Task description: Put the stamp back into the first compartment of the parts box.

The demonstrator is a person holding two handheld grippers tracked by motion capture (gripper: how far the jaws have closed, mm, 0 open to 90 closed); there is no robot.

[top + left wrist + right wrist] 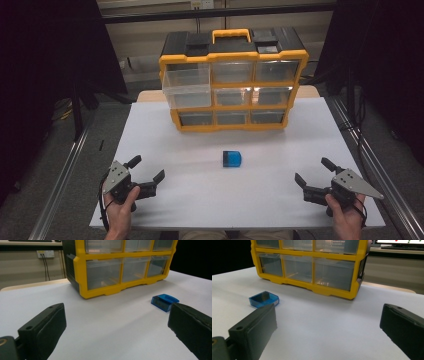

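Left gripper [147,174] jaws wide, empty

Small translucent blue box [232,159] flat on white table [200,195], untouched.

a white table [165,200] is carrying everything here, its bare top running wide and flat toward the person's side. a yellow and black drawer cabinet [232,82] is standing upright at the far end, its base resting directly on the white surface, with 9 clear drawers in 3 rows facing forward; the top-left drawer is sticking out from the front. a small blue box [232,159] is lying flat on the table in front of the cabinet, well apart from it, near the middle of the surface. a strip of pale wood is showing behind the cabinet at the far edge.
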